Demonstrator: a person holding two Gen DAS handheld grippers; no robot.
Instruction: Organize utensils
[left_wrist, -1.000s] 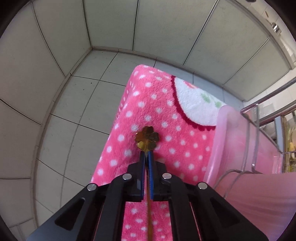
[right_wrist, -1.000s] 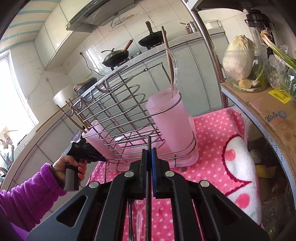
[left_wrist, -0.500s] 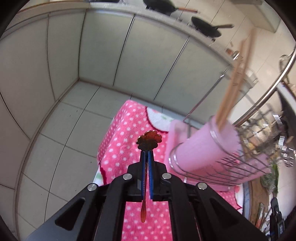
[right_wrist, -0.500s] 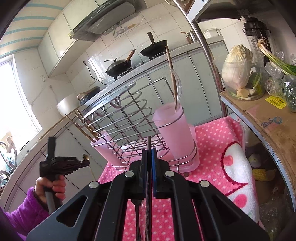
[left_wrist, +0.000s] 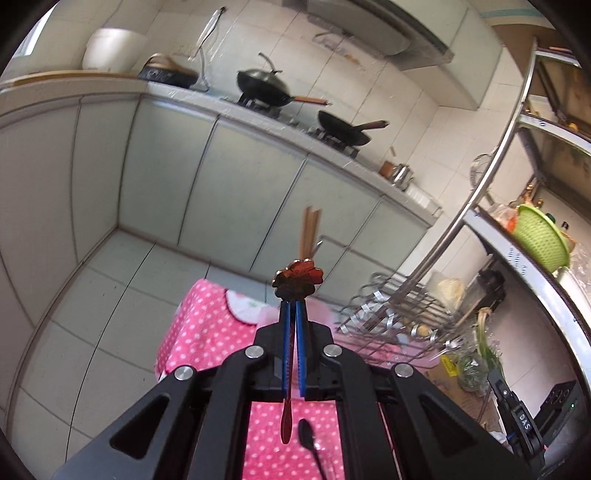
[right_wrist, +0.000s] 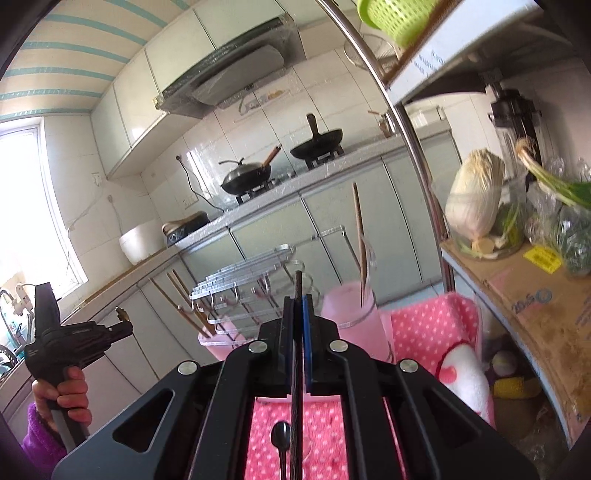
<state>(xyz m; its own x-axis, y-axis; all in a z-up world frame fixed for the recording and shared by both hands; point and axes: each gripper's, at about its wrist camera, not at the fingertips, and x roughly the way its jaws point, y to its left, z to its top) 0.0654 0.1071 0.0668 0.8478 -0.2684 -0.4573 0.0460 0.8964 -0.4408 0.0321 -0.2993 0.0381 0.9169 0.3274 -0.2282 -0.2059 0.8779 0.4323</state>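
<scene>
Left gripper (left_wrist: 293, 314): jaws pressed together on a small amber-brown spoon (left_wrist: 297, 283) with a flower-shaped end – the flower sticks out past the fingertips, the slim shaft hangs down behind the jaws above the pink polka-dot towel (left_wrist: 207, 332). In the right wrist view the same gripper (right_wrist: 123, 325) shows at far left, held up by a hand (right_wrist: 62, 391) in a purple sleeve (right_wrist: 40, 439), well apart from the rack.

Right gripper (right_wrist: 298, 306): jaws pinched on a thin dark chopstick (right_wrist: 297, 284) – it runs straight through the closed pads, tip poking out forward, the rest trailing down toward the towel.

Wire dish rack (right_wrist: 255, 280) sits on the towel ahead of the right gripper. It has a pink utensil cup (right_wrist: 354, 317) on the right side holding one wooden chopstick (right_wrist: 359, 236), tilted slightly, plus a second pink cup (right_wrist: 216, 345) on the left with several wooden chopsticks (right_wrist: 177, 299) leaning out.

A black spoon (right_wrist: 280, 439) lies loose on the towel under the right gripper; it is also visible below the left gripper.

Background: worktop (left_wrist: 332, 147) with two black woks on the stove, and a metal shelf on the right carrying a green colander (left_wrist: 541, 240).
</scene>
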